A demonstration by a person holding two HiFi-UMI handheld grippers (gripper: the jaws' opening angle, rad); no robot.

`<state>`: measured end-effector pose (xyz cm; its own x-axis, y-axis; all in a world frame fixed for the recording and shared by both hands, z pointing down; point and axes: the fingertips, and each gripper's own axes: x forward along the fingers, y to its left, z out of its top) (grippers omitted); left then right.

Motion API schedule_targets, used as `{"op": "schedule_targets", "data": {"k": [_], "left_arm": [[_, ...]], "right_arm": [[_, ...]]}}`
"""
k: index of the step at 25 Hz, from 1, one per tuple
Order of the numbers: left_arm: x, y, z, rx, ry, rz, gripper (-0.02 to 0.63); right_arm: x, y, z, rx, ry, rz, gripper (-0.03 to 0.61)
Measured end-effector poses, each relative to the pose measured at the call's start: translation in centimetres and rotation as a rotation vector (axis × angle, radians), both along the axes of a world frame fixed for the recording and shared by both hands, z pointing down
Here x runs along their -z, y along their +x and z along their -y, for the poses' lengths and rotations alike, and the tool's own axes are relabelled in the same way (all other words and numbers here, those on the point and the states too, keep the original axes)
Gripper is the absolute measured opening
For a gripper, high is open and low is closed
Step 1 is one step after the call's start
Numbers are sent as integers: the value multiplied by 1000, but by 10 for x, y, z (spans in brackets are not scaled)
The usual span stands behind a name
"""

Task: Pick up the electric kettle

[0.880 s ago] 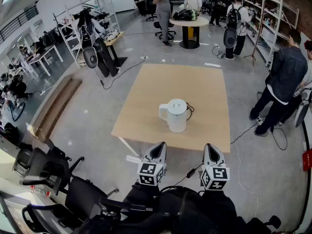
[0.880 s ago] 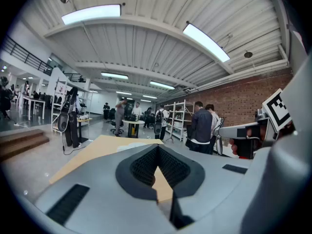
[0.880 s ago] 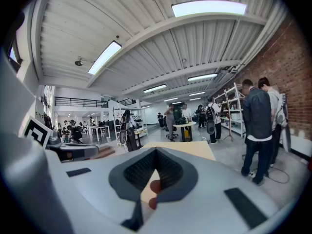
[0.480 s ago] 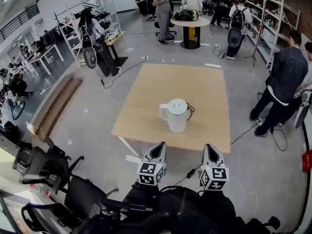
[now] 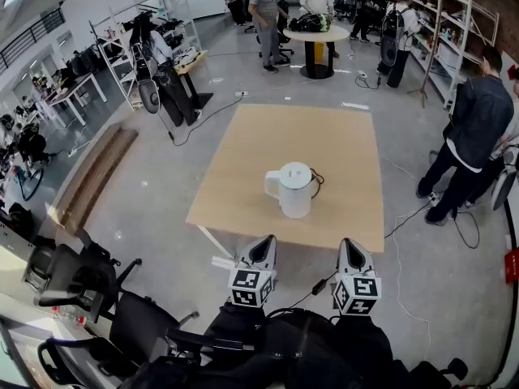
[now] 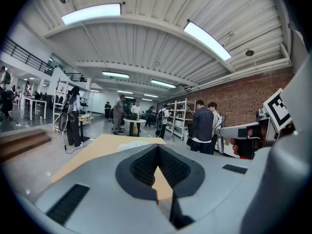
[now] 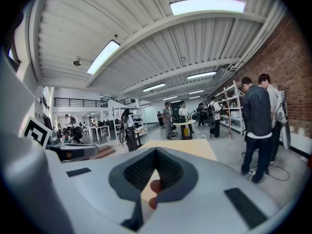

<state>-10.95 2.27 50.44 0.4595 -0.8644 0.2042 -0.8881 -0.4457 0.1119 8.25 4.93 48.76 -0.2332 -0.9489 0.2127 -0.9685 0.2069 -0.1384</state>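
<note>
The white electric kettle (image 5: 293, 190) stands upright on the light wooden table (image 5: 324, 140), near the middle of its near half, handle to the left and a dark cord at its right. My left gripper (image 5: 263, 249) hovers just short of the table's front edge, shut and empty. My right gripper (image 5: 352, 250) hangs beside it, also shut with nothing held. Both point toward the kettle and stay well short of it. In the left gripper view the left gripper (image 6: 157, 152) shows closed jaws over the table (image 6: 112, 143); the right gripper (image 7: 155, 155) looks the same.
Black office chairs (image 5: 73, 278) crowd the floor at the near left. A person (image 5: 470, 144) stands to the right of the table, and cables (image 5: 405, 217) trail over the floor there. More people gather round a round table (image 5: 316, 43) at the back. Shelving (image 5: 442, 31) lines the right wall.
Both grippers and the kettle have kept still. Only the people at the back have shifted around the round table.
</note>
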Motion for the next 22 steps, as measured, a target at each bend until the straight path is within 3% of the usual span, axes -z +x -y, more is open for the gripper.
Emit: {"op": "schedule_targets", "data": {"k": [22], "left_arm": [[-16,33,-9,30,-27,24,-3]], "right_arm": [[-13,21,-9,66,-23,2,0]]}}
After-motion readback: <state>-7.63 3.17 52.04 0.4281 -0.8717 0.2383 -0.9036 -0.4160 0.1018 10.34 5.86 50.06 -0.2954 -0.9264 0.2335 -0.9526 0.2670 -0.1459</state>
